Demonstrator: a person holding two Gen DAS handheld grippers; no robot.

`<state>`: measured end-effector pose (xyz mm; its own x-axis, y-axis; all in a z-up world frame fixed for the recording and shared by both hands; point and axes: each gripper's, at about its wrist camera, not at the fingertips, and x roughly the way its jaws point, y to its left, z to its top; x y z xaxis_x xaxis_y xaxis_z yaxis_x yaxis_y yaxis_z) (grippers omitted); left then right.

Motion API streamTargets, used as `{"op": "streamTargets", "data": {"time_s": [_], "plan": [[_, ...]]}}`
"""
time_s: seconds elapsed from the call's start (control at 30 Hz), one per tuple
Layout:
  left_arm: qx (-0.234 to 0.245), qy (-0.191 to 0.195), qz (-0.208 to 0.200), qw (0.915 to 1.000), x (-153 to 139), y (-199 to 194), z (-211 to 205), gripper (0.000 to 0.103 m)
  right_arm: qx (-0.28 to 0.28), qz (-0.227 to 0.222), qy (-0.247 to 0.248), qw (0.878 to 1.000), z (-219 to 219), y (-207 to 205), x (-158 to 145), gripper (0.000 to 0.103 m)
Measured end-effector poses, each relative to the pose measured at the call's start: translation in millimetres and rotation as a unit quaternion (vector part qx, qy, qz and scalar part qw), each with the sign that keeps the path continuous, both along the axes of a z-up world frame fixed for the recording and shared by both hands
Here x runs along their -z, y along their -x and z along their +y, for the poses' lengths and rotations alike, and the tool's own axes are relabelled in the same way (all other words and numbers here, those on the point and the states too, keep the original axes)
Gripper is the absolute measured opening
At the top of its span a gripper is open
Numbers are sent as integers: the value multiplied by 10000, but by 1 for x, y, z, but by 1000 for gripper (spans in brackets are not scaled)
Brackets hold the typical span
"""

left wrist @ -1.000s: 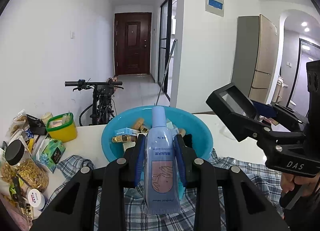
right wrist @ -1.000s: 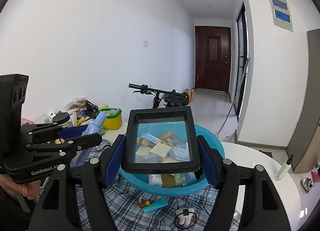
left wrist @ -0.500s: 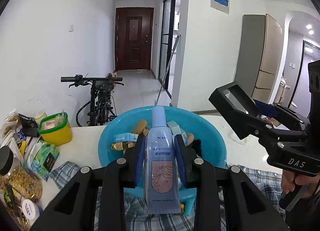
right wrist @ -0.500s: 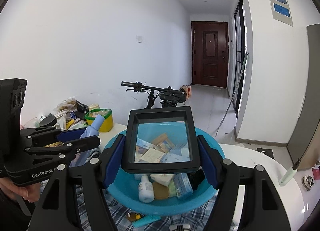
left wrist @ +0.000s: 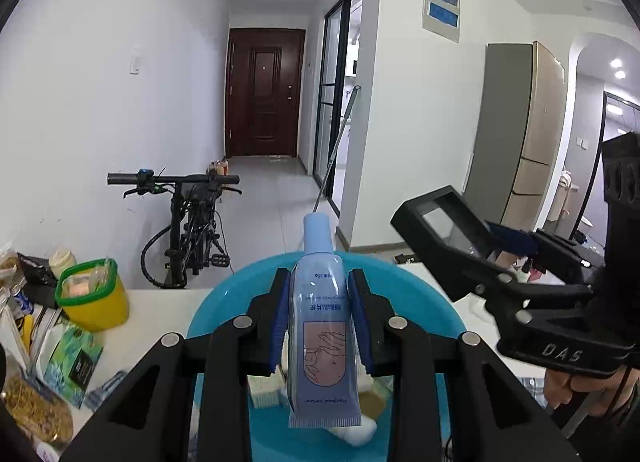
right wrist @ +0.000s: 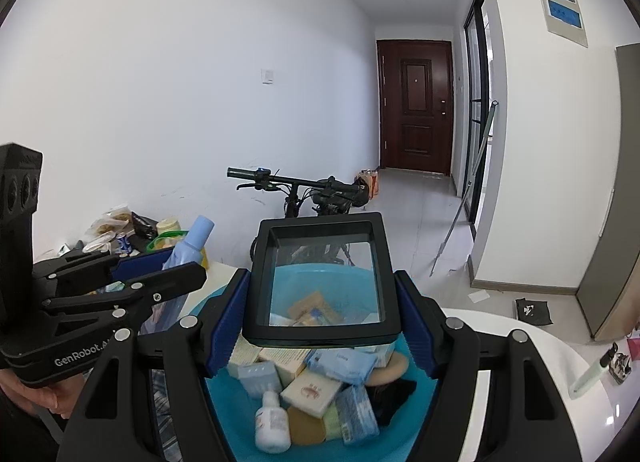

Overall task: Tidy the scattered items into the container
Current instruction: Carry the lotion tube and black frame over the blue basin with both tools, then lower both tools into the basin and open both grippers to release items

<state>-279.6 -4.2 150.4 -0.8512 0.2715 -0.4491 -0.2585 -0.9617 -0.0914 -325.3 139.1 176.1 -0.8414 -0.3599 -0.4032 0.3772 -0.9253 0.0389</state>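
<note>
Tube (left wrist: pixel 320 326) clamped upright in my L tongs (left wrist: pixel 320 322) over basin (left wrist: pixel 420 294); R tongs (right wrist: pixel 322 326) grip black tray (right wrist: pixel 320 278) above basin's boxes & bottle (right wrist: pixel 272 428) on counter (right wrist: pixel 500 326).

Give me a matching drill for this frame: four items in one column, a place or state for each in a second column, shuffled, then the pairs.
Items
1. blue tube
2. black-framed box
3. white bottle
4. yellow tub

Place or state
A. lying in the blue basin
B. clamped in the right gripper
C. on the table left of the basin
D. clamped in the left gripper

Pairs: 1-D, 2-B, 3-A, 4-C
</note>
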Motion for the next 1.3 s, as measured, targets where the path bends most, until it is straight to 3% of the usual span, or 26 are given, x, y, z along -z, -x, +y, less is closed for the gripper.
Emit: {"op": "streamTargets", "data": {"time_s": [0.3,0.57,0.7,0.8,1.3], "plan": [[-72,102,54,9999,7,44,-1,31,1,16,-82,10000,-8,32,6,69],[-124,-107,208,9996,4,71,-7,31,65,98,130,9998,-10,55,1,69],[-275,-421,346,9981,-1,74,-16,31,145,206,237,9994,-8,60,-2,69],[-404,-238,447,9979,1,75,-17,31,189,272,313,9990,-2,61,-2,69],[-318,-182,153,9992,30,88,-12,31,231,117,312,9992,8,81,15,69]]}}
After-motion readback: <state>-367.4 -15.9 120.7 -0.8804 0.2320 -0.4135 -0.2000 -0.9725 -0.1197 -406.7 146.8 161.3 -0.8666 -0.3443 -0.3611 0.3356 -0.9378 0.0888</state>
